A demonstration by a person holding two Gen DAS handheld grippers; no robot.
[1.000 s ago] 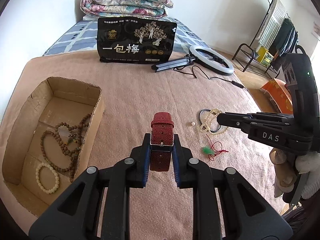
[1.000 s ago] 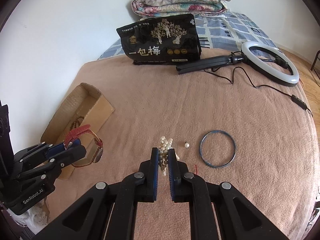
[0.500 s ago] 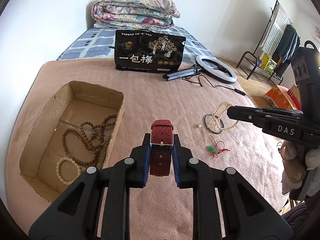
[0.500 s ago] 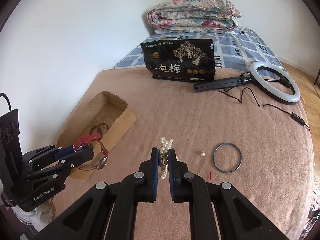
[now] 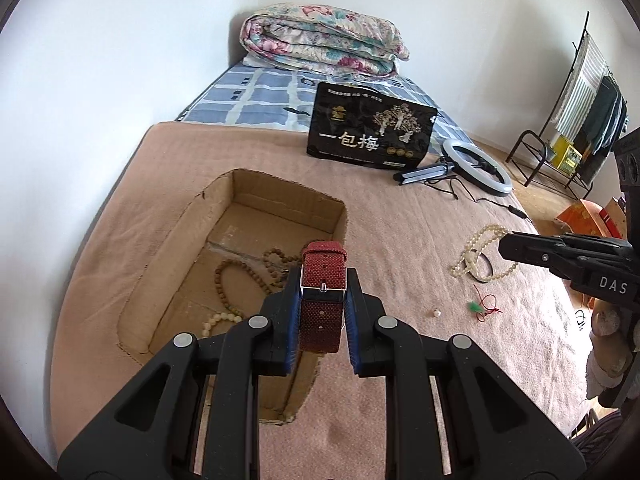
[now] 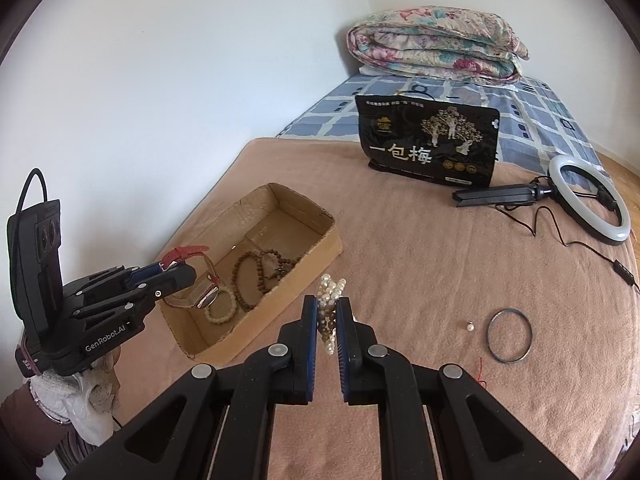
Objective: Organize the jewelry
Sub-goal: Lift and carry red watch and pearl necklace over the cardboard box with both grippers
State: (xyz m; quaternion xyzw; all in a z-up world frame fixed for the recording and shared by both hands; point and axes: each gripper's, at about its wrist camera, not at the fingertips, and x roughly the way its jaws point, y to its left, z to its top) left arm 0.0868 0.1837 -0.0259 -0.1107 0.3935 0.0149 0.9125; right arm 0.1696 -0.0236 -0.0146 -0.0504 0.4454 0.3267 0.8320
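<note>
My left gripper [image 5: 323, 304] is shut on a watch with a red strap [image 5: 323, 280], held above the near right corner of the open cardboard box [image 5: 180, 236]. In the right wrist view the watch [image 6: 202, 296] hangs from the left gripper [image 6: 182, 272] over the box [image 6: 320, 240], face down. My right gripper [image 6: 327, 320] is shut on a pearl necklace [image 6: 330, 292], lifted above the pink blanket beside the box. From the left wrist view the pearl necklace [image 5: 478, 248] dangles from the right gripper [image 5: 504, 246]. Brown bead strings [image 6: 256, 272] and a pale bead bracelet [image 6: 220, 308] lie in the box.
On the pink blanket [image 6: 420, 248] lie a dark bangle [image 6: 509, 335], a loose pearl [image 6: 470, 326] and a red-string charm [image 5: 482, 307]. A black printed bag [image 6: 430, 144], a ring light [image 6: 588, 200] with its cable, and a folded quilt [image 6: 436, 44] sit farther back. A wall is to the left.
Both grippers rose and moved left toward the box, carrying the watch and the pearls. The watch now hangs over the box; the pearls left the blanket near the bangle.
</note>
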